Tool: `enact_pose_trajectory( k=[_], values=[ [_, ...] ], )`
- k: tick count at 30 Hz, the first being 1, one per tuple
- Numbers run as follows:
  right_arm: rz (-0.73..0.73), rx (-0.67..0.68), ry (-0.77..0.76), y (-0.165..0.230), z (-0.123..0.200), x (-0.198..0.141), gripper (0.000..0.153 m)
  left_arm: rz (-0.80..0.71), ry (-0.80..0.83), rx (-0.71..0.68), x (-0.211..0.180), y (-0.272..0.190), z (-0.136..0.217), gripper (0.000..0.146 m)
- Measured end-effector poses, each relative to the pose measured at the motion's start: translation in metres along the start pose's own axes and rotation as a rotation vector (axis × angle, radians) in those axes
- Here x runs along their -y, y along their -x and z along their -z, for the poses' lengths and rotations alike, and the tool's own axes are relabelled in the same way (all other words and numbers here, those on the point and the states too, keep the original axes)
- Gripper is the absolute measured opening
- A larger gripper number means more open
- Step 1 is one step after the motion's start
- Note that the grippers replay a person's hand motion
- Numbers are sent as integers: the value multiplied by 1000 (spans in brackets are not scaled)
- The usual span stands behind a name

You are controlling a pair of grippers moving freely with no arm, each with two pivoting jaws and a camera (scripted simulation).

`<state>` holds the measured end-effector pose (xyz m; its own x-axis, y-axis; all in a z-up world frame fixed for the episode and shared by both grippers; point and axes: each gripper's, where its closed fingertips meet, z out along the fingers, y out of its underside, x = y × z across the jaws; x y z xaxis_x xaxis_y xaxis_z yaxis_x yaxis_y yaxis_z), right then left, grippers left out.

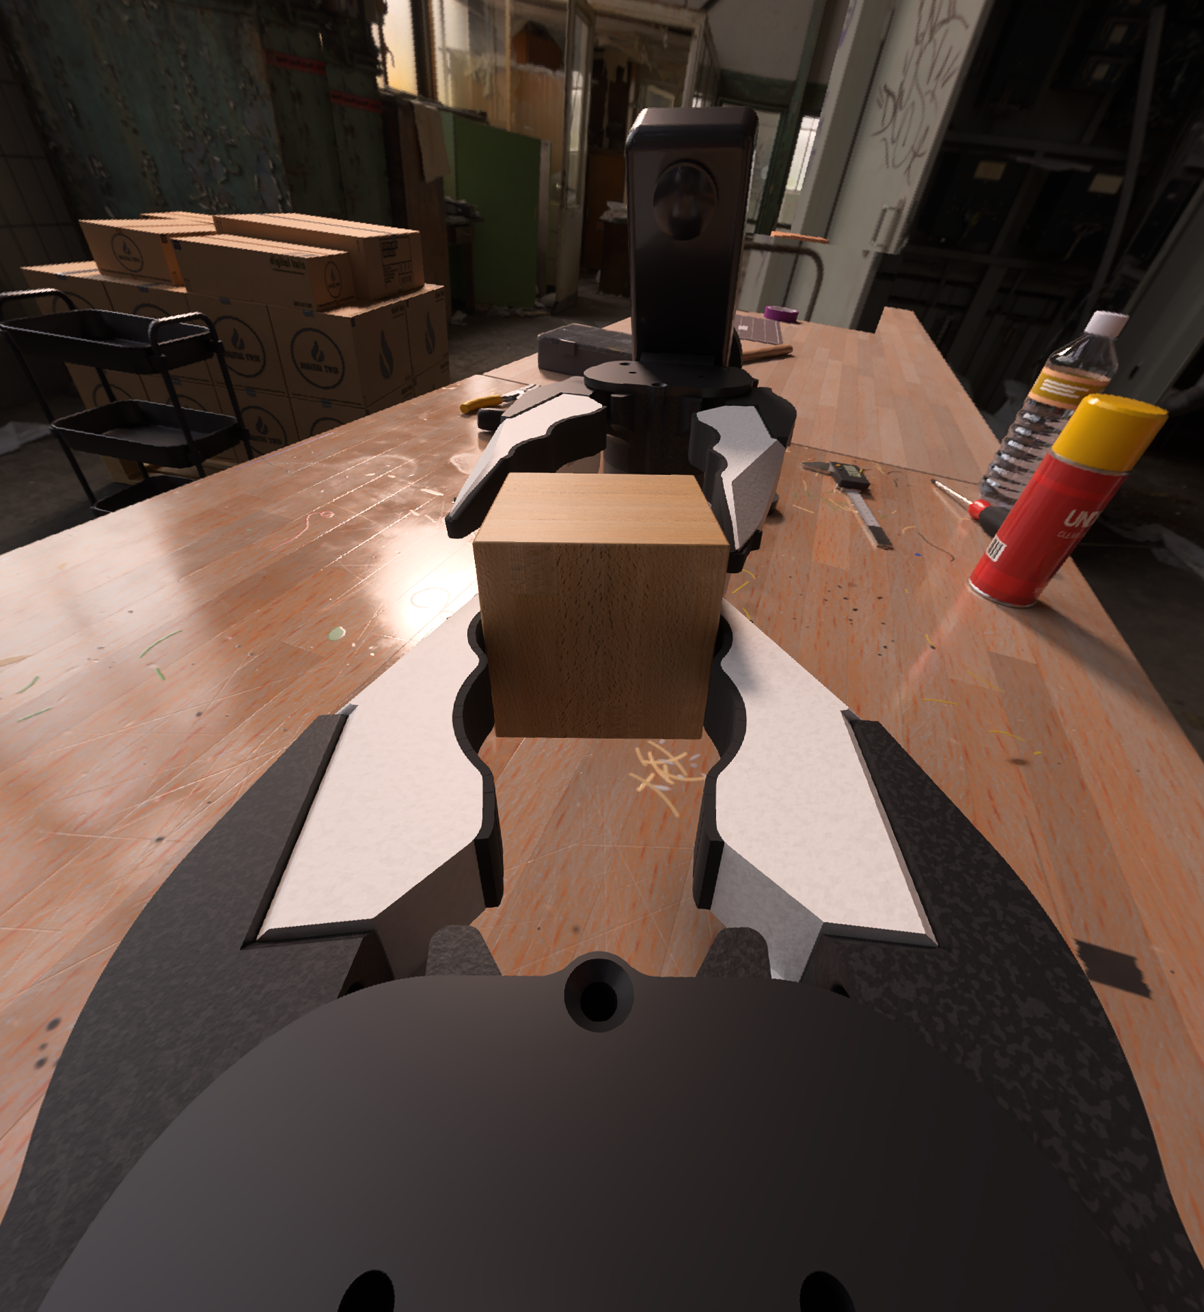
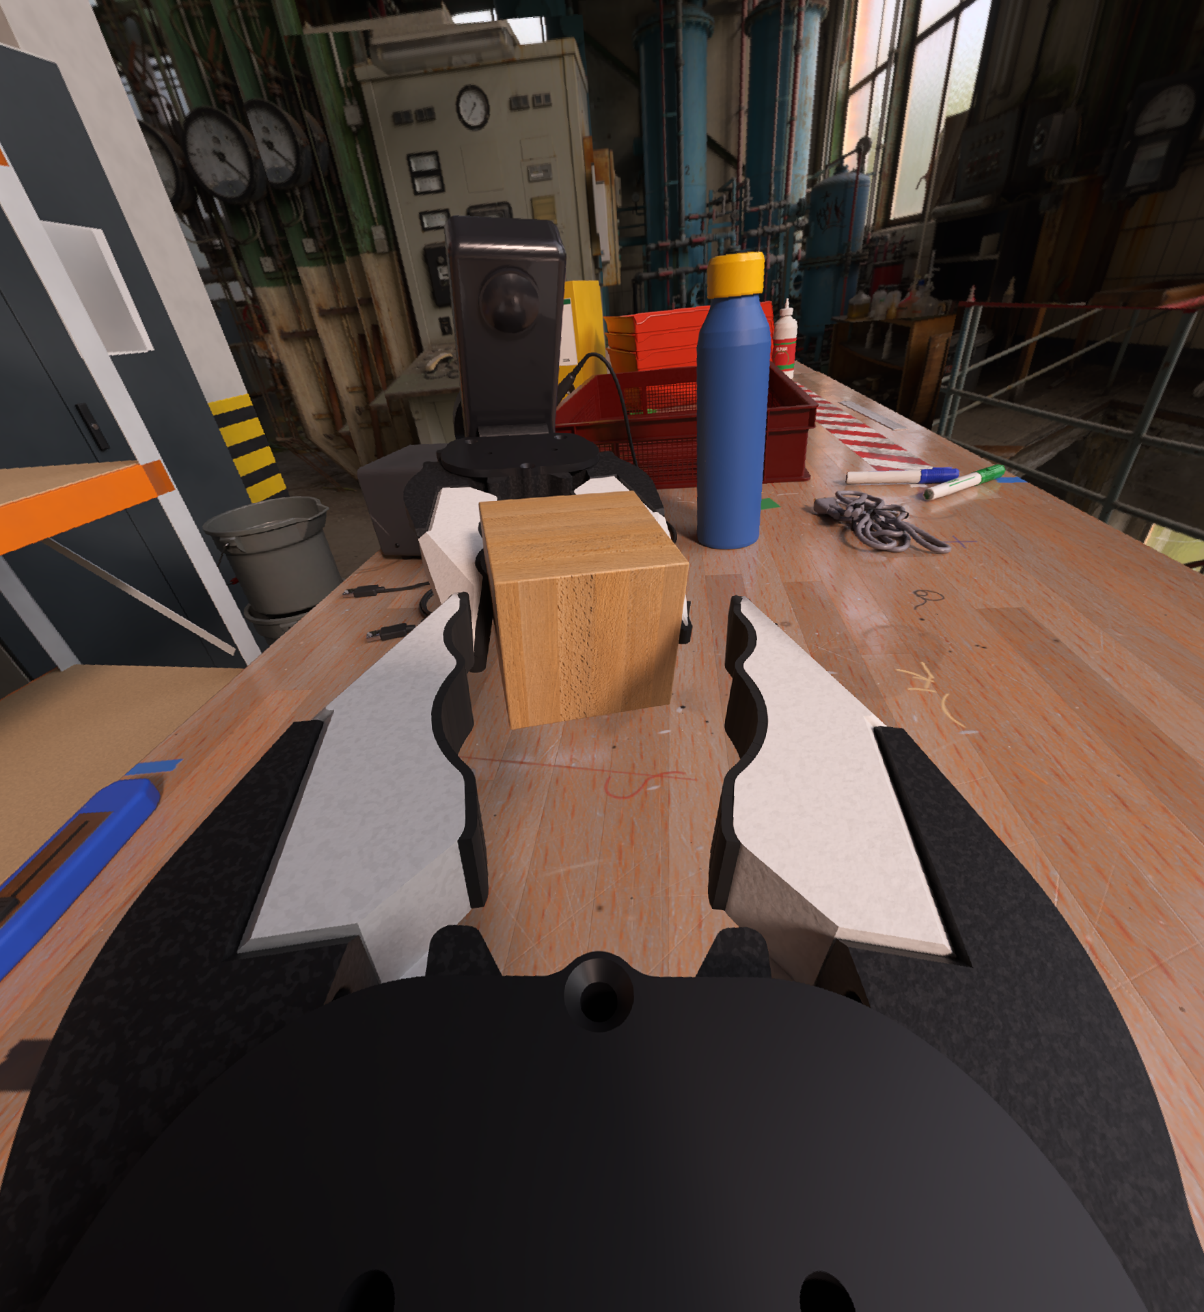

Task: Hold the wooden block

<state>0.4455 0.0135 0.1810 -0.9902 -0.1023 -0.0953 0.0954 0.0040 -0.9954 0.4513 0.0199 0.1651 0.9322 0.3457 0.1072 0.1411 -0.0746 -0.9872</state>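
The wooden block (image 1: 599, 610) is a light cube over the wooden workbench (image 1: 230, 639). My left gripper (image 1: 600, 632) is shut on the wooden block, with a fingertip pressed on each side. Whether the block touches the bench I cannot tell. In the right wrist view the block (image 2: 585, 610) sits between the tips of my right gripper (image 2: 599, 603), which is open. Its left finger (image 2: 400, 745) is close to the block and its right finger (image 2: 819, 767) stands clear of it. The two grippers face each other across the block.
In the left wrist view a red spray can (image 1: 1060, 511), a water bottle (image 1: 1053, 405), a caliper (image 1: 847, 490) and a screwdriver (image 1: 968, 500) lie to the right. In the right wrist view a blue bottle (image 2: 730, 419), a red crate (image 2: 663, 426), a grey chain (image 2: 876, 525) and markers (image 2: 940, 479) lie ahead, with a blue knife (image 2: 38, 894) on the left.
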Motion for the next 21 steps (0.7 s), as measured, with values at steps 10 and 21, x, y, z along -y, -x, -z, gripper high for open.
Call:
enact_pose_trajectory(
  k=[10,21],
  values=[
    [46,8,-13,3,1,0,70,-62,-1,38,1,-2,-2,58],
    [21,-23,-23,2,-1,3,72,-107,14,77,-1,1,-3,58]
  ],
)
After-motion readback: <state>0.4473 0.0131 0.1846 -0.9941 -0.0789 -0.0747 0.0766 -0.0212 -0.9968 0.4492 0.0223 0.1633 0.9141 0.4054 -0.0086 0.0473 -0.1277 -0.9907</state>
